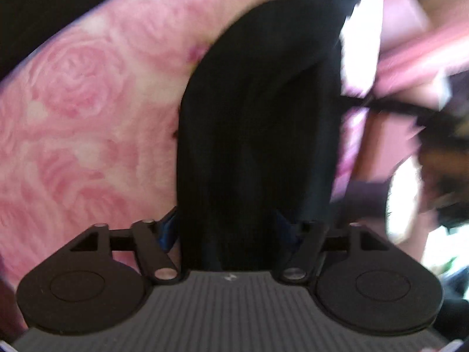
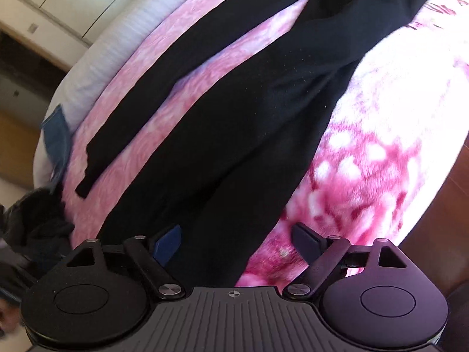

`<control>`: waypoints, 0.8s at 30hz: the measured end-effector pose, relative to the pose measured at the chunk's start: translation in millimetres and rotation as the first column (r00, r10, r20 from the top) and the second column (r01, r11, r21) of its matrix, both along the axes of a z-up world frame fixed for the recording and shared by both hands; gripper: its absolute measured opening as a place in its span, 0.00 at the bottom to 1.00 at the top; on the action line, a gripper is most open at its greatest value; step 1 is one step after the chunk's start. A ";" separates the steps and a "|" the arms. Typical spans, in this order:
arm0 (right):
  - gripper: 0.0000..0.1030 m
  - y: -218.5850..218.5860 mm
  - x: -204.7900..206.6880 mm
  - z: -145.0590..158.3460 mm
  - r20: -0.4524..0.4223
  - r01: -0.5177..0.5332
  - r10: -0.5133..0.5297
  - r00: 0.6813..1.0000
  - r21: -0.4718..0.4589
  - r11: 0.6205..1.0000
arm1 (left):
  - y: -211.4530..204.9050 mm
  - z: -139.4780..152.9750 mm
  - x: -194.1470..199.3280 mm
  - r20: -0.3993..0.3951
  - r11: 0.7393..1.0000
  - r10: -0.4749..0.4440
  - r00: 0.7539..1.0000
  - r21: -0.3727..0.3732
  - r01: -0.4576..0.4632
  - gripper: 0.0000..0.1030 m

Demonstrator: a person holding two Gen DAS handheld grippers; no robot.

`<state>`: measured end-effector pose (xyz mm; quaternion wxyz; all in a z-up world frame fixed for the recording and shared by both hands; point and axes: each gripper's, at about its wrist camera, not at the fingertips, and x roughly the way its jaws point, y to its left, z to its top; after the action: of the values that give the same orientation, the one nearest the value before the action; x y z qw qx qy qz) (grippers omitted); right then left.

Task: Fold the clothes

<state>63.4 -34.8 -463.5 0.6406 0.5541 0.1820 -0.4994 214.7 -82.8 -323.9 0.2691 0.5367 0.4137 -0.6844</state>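
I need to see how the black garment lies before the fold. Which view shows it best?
The right wrist view: the black garment stretches lengthwise across the pink floral blanket, with a narrow strip beside it. The left wrist view shows only one blurred dark section between the left gripper fingers.

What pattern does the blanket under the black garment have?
Pink roses on the blanket, clearest in the left wrist view.

Hidden & blurred bits
Left gripper (image 1: 228, 228): fingers mostly behind the black garment (image 1: 255, 135), grip unclear. Right side of left-wrist view is motion-smeared. Dark pile (image 2: 32, 234) cut off at frame edge.
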 end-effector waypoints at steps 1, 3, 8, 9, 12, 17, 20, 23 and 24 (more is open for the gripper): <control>0.83 0.3 3.3 0.3 0.000 0.014 -0.014 1.000 0.003 1.000 | 1.3 2.0 -1.0 0.011 0.999 -0.022 1.000 -0.029 0.023 0.25; 0.81 1.3 8.8 -0.4 0.016 0.035 -0.036 0.999 0.014 0.999 | -5.7 12.4 14.0 -0.064 0.999 0.032 0.997 0.008 -0.032 0.00; 0.02 2.7 10.9 -4.2 0.099 0.096 -0.106 0.989 0.099 0.990 | -24.6 49.4 78.3 -0.257 0.970 0.233 0.938 0.132 -0.205 0.02; 0.01 8.1 9.9 4.4 0.094 0.101 -0.111 0.989 0.105 0.989 | -24.9 54.6 85.5 -0.278 0.965 0.251 0.927 0.151 -0.216 0.02; 0.01 28.3 17.5 38.3 0.031 0.064 -0.068 0.997 0.119 0.991 | -21.5 59.4 89.4 -0.282 0.965 0.240 0.929 0.173 -0.196 0.02; 0.01 48.2 37.5 53.3 0.002 0.043 -0.045 0.999 0.181 0.983 | -14.1 48.9 84.5 -0.194 0.980 0.177 0.965 0.127 -0.155 0.03; 0.01 37.2 47.8 44.2 -0.003 0.025 -0.025 1.000 0.204 0.979 | -17.3 43.2 91.4 -0.148 0.986 0.154 0.977 0.080 -0.143 0.03; 0.01 29.0 54.4 35.7 0.026 0.030 -0.036 0.999 0.210 0.977 | -24.8 39.1 101.8 -0.137 0.983 0.174 0.975 0.079 -0.164 0.03; 0.01 28.7 55.1 32.6 0.027 0.040 -0.047 0.999 0.216 0.976 | -25.4 38.2 102.9 -0.132 0.984 0.168 0.977 0.081 -0.158 0.03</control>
<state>118.5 -6.1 -431.0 0.5686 0.6321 0.2125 -0.4817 317.6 -108.2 -285.7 0.2761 0.4614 0.4978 -0.6804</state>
